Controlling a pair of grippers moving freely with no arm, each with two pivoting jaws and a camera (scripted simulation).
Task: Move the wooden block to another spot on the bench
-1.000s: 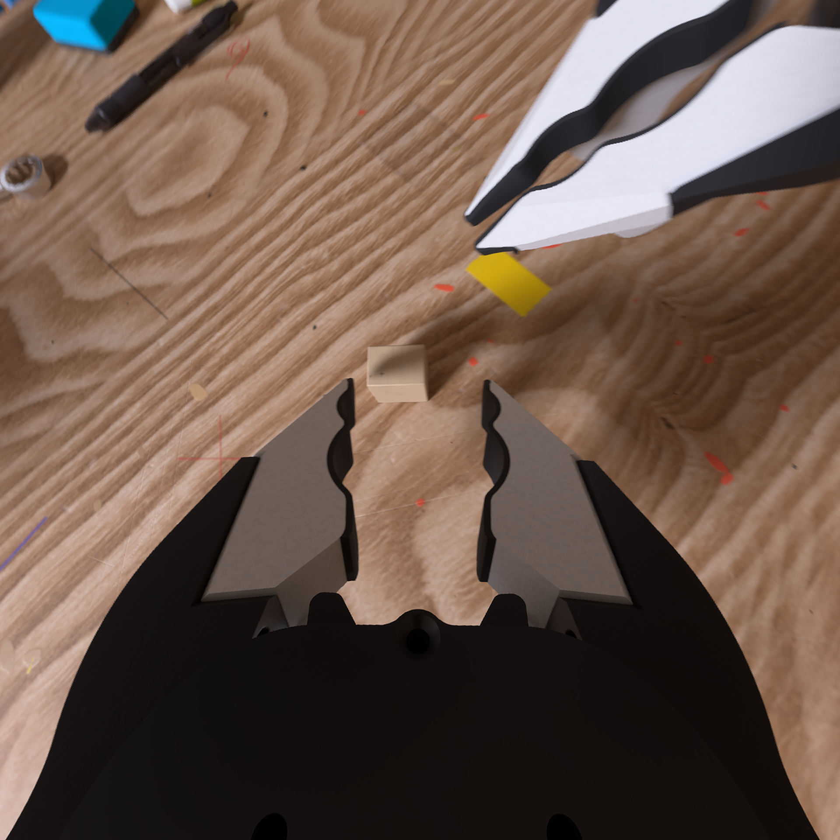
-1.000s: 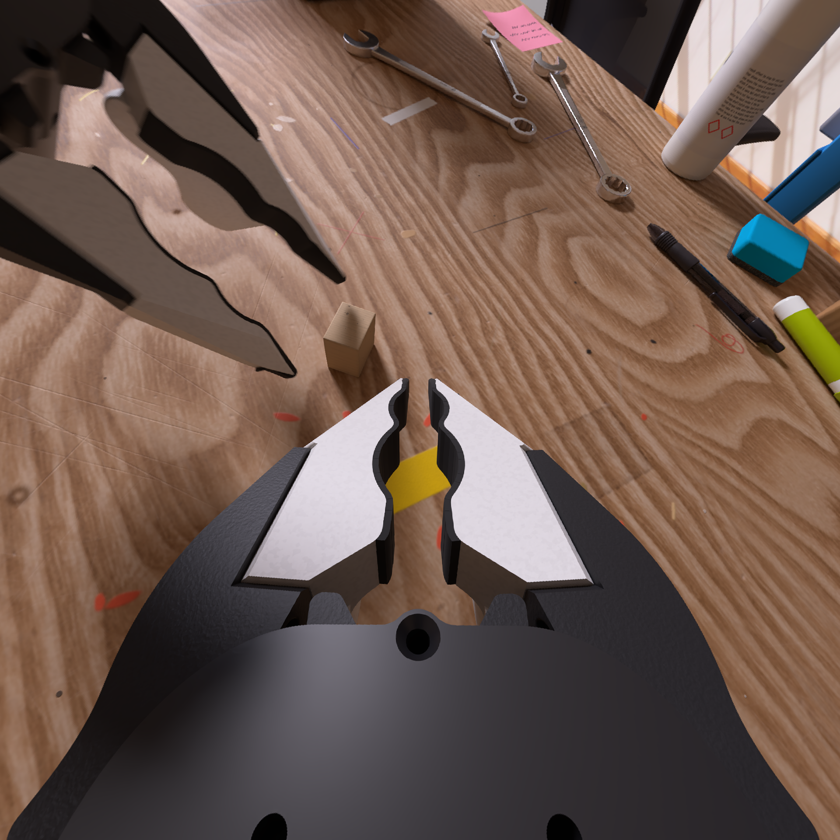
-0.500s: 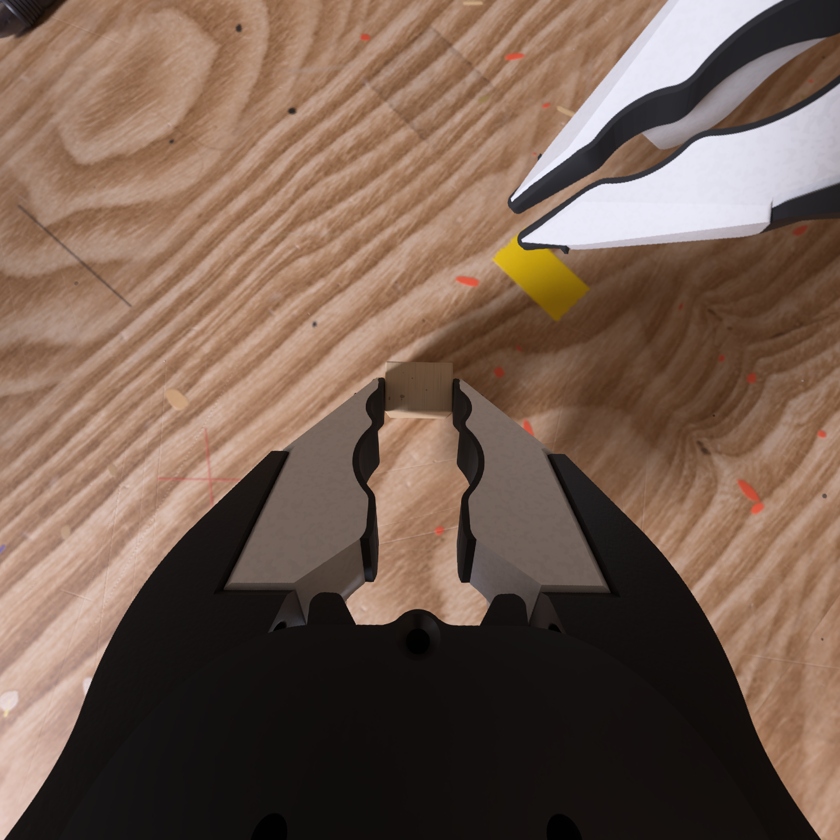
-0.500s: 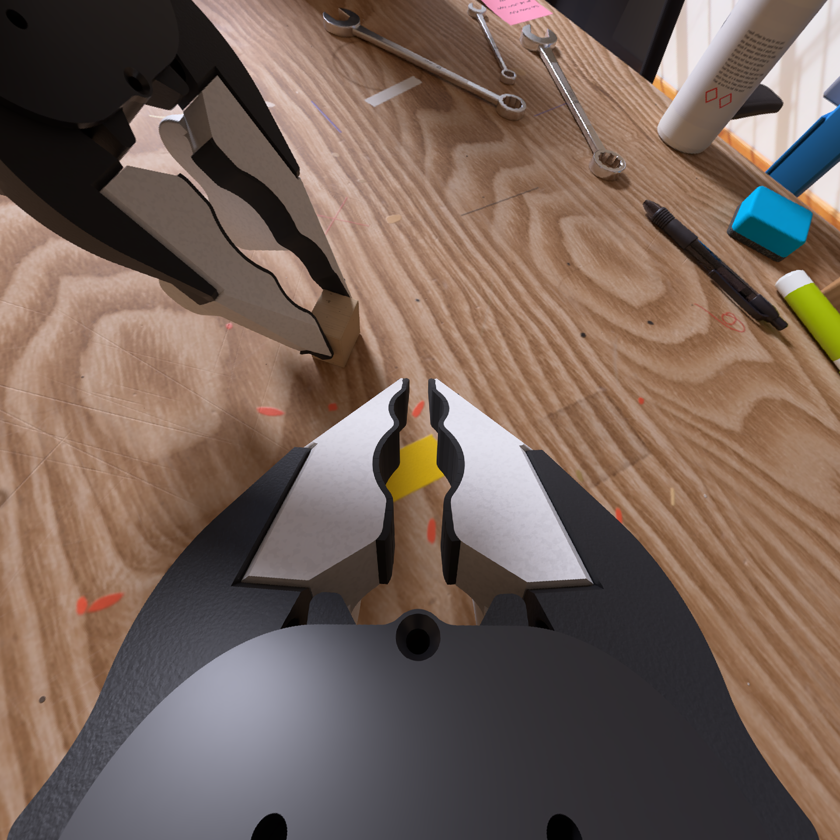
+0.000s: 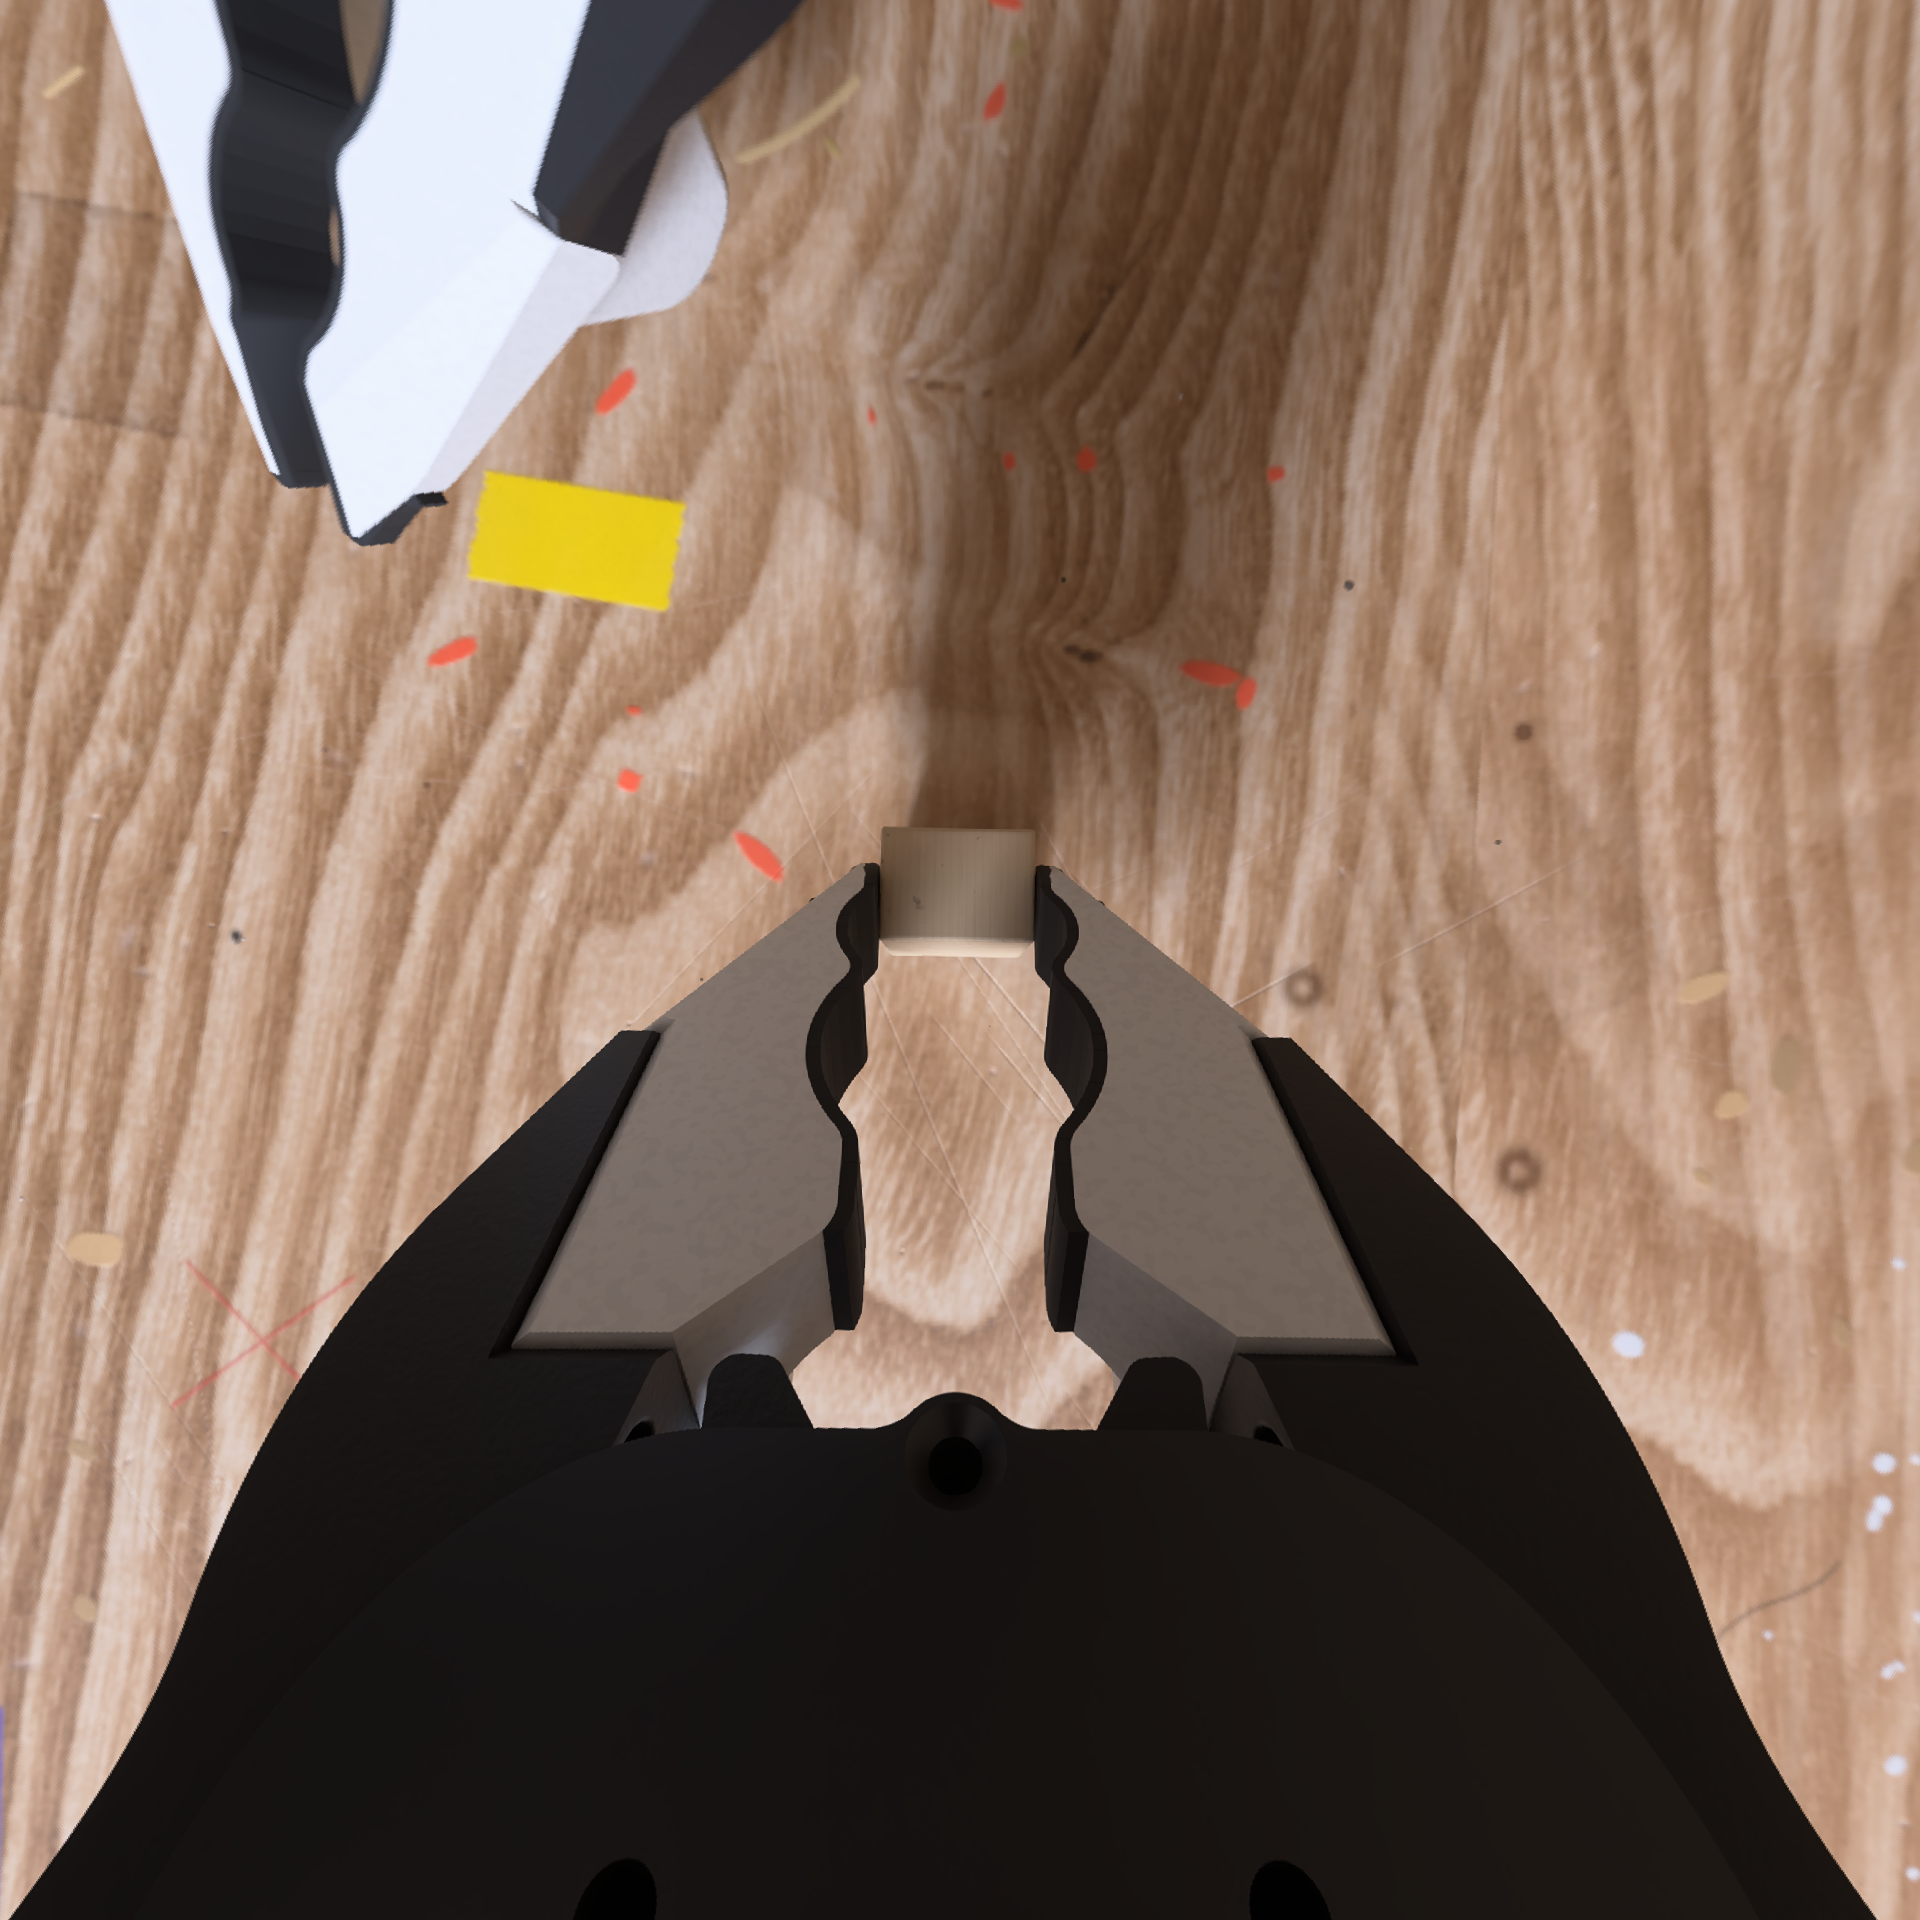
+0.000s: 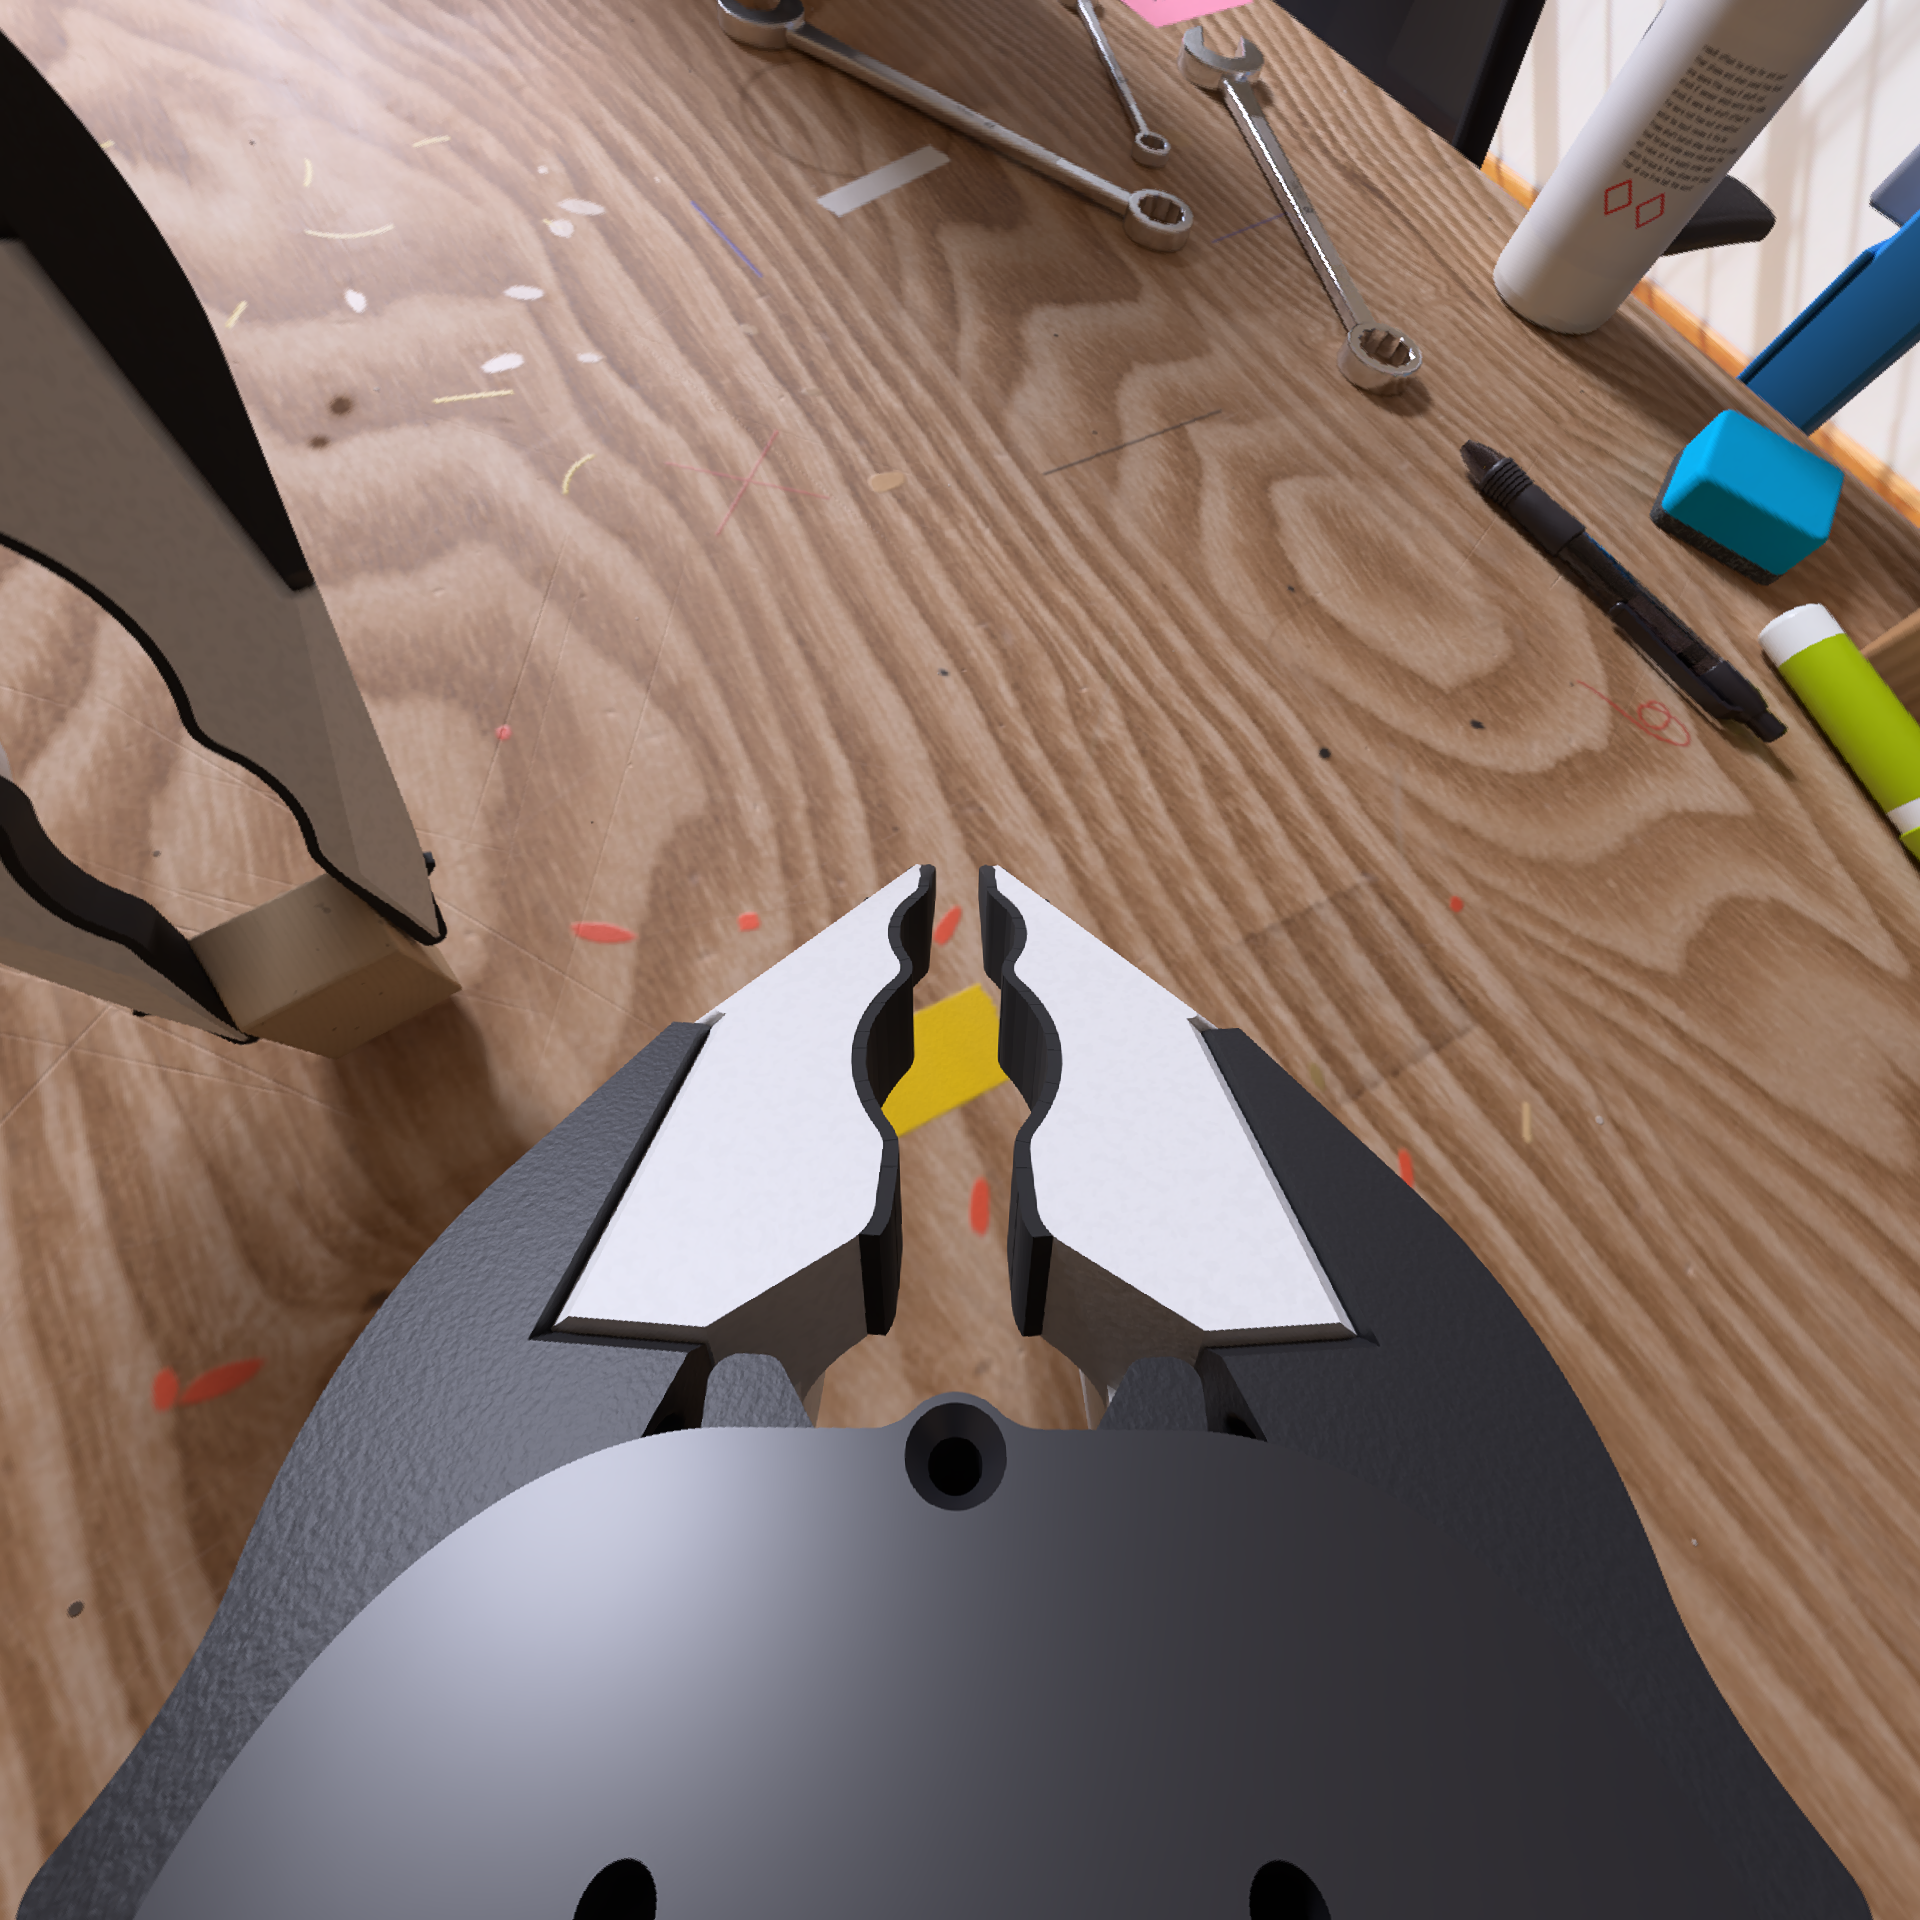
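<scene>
While your left gripper [image 5: 957, 896] pinches the block [image 5: 957, 888] at its very tips, you're in the carry step — grasp made, placing not yet done. From the right wrist view the block [image 6: 330, 977] looks just clear of the counter [image 6: 1143, 665], or barely off it; can't tell for sure. It sits between both fingertips, flat faces against the pads, only the tip section engaged.

Your right gripper [image 6: 957, 891] holds nothing — fingers nearly together w/ a narrow gap, hovering over the yellow tape [image 6: 948, 1055], near the left one but apart from it.

Next move, as I judge it: pick a bare patch well away from the tape and the other gripper, travel low and level, set the block flat, then spread the fingers. Tip-only grip means it could twist or slip if you swing fast, so go easy.

Containers: none in view, so nothing to report inside any. Far side of the counter has loose items only — wrenches [image 6: 966, 114], a black pen [image 6: 1621, 592], a blue eraser [image 6: 1751, 494], a white tube [image 6: 1652, 156], a green marker [image 6: 1855, 707]. Keep clear of those.
</scene>
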